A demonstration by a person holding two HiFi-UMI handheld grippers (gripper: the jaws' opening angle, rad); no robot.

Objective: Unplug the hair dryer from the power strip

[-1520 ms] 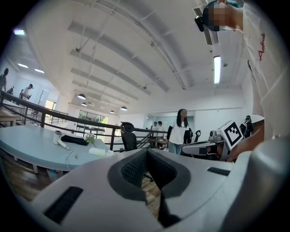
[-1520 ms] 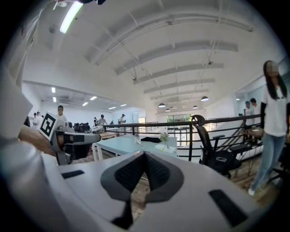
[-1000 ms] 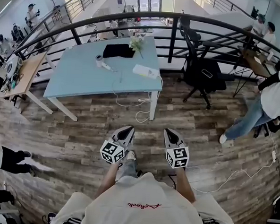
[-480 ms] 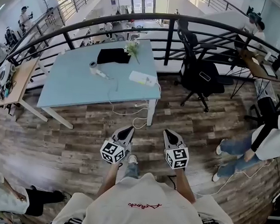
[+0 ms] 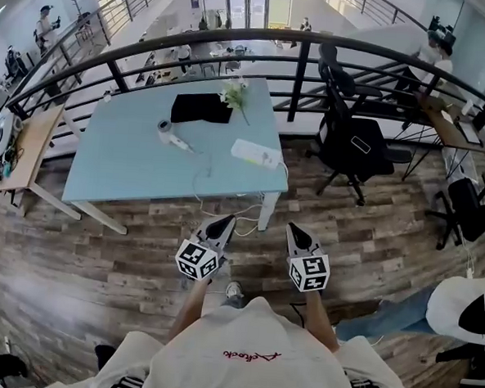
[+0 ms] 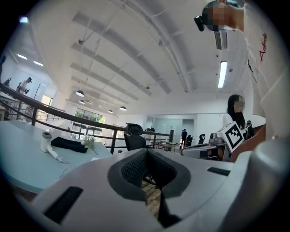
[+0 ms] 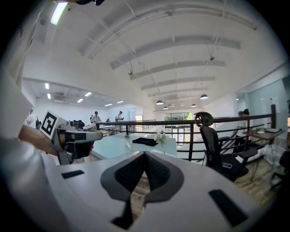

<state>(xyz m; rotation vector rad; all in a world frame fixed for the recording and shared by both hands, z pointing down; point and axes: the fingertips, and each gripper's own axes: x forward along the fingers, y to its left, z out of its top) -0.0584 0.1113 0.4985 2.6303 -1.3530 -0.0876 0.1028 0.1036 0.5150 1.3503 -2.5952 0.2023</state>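
A white hair dryer (image 5: pixel 171 132) lies on the light blue table (image 5: pixel 121 169), and its cord runs across the top towards a white power strip (image 5: pixel 257 155) near the table's right edge. Both grippers are held over the wooden floor, short of the table's front edge. My left gripper (image 5: pixel 222 223) and right gripper (image 5: pixel 296 229) are shut with nothing in them. In the left gripper view the hair dryer (image 6: pixel 46 141) shows far off to the left of the left gripper (image 6: pixel 146 152). The right gripper (image 7: pixel 145 154) faces the table (image 7: pixel 113 147).
A black cloth (image 5: pixel 200 108) and a small flower bunch (image 5: pixel 236 94) lie at the table's back. White cable (image 5: pixel 243 207) hangs off the front edge. A black office chair (image 5: pixel 352 142) stands right of the table by the railing (image 5: pixel 299 69). A person (image 5: pixel 457 305) is at lower right.
The table has come nearer to both grippers and now lies just ahead of them. The person in jeans at the right has shifted to the lower right; the person at lower left is gone from view.
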